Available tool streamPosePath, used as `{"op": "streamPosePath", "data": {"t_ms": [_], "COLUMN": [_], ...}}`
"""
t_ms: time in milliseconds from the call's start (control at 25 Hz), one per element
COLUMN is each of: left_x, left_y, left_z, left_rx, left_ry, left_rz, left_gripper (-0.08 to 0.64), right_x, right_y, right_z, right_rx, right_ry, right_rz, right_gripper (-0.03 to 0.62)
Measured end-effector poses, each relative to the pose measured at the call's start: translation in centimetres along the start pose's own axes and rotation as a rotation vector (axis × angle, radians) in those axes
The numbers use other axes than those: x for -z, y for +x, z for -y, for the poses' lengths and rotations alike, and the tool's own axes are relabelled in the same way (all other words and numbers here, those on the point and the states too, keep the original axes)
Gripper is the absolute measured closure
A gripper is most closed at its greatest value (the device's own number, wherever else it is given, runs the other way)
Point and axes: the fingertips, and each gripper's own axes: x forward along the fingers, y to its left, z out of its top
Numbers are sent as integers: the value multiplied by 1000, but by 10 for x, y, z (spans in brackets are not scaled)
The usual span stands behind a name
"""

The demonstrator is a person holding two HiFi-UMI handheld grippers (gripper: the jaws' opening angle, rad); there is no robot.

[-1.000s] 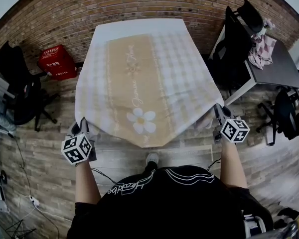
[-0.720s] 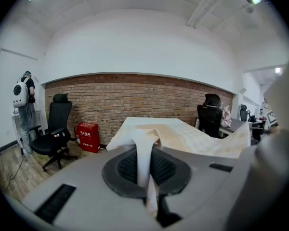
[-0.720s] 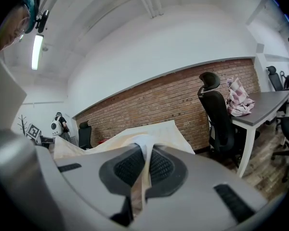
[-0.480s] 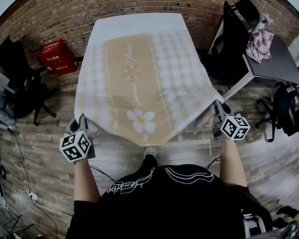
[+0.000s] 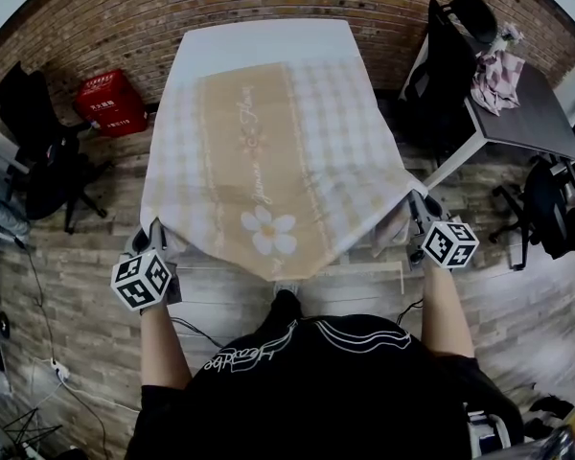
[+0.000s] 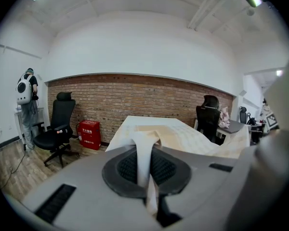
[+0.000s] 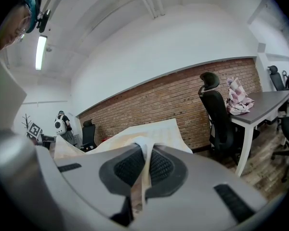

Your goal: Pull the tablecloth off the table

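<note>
**A:** Where's the tablecloth [image 5: 268, 151]?

**B:** It lies spread over most of the bench [image 5: 264, 41]. The far end of the bench top is bare and white. The beige centre strip runs lengthwise, with a daisy print near the front. The near edge hangs off the bench and sags to a point between the two grippers.

**A:** And the left gripper [image 6: 147, 177]?

**B:** Its jaws are clenched on a bunched fold of the cloth's near left corner. The white fabric runs straight up between the pads.

**A:** The right gripper [image 7: 143, 172]?

**B:** It's the same on the near right corner. A thin pleat of cloth is pinched between the jaws, and the cloth stretches from there back to the bench.

**A:** Anything around it?

**B:** A red box [image 5: 108, 103] stands on the floor by the brick wall [image 5: 96, 27], left of the bench. A black office chair [image 5: 38, 151] stands further left.
</note>
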Motion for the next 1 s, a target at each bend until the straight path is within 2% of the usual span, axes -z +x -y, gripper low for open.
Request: {"op": "streamPosePath", "data": {"t_ms": [1000], "left_x": [30], "left_y": [-66], "left_z": [20], "left_rx": [5], "left_ry": [-19], "left_rz": [13], "left_gripper": [552], "right_x": [26], "right_y": [-72], "right_z": [4], "right_rx": [0], "right_ry": [2], "right_rz": [2], "right_gripper": [595]}}
